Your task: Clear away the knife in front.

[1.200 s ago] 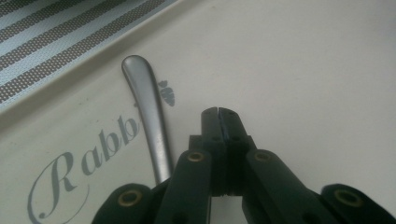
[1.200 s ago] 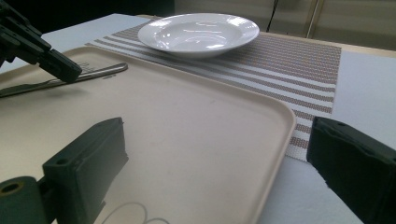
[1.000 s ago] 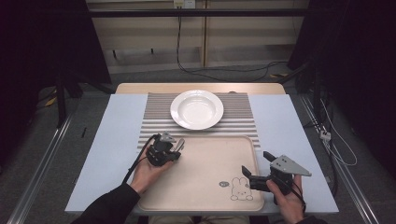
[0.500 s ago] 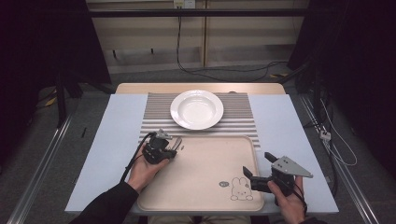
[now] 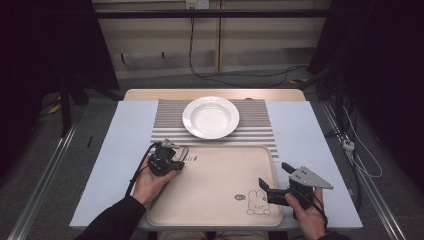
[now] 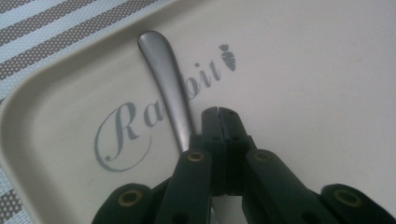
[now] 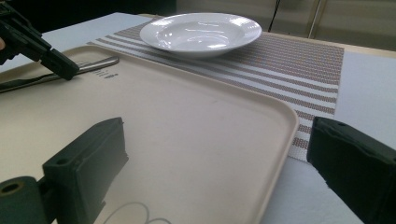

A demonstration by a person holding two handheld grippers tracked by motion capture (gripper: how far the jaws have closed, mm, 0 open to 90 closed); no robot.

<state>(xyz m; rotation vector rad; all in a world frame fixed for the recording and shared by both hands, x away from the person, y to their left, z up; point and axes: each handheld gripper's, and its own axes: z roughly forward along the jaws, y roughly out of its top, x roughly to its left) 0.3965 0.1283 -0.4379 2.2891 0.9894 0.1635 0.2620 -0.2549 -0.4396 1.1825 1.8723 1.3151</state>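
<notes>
A metal utensil handle (image 6: 163, 70) lies on the beige rabbit tray (image 6: 303, 70) near its far left corner, across the word "Rabbit". My left gripper (image 6: 219, 114) is shut, jaws pressed together, tips low over the tray just right of the handle. I see nothing between the jaws. In the high view the left gripper (image 5: 175, 159) sits at the tray's (image 5: 220, 190) far left corner. My right gripper (image 5: 276, 180) stands open at the tray's near right edge, jaws wide apart and empty (image 7: 217, 130). Its view shows the utensil (image 7: 95, 63) with the left gripper's tips on it.
A white deep plate (image 5: 211, 117) rests on a striped placemat (image 5: 255, 125) beyond the tray. The pale blue tabletop (image 5: 120, 150) extends on both sides. A rabbit drawing (image 5: 257, 202) marks the tray's near right part.
My left gripper has drifted slightly left along the tray's far left corner. The right gripper has stayed put.
</notes>
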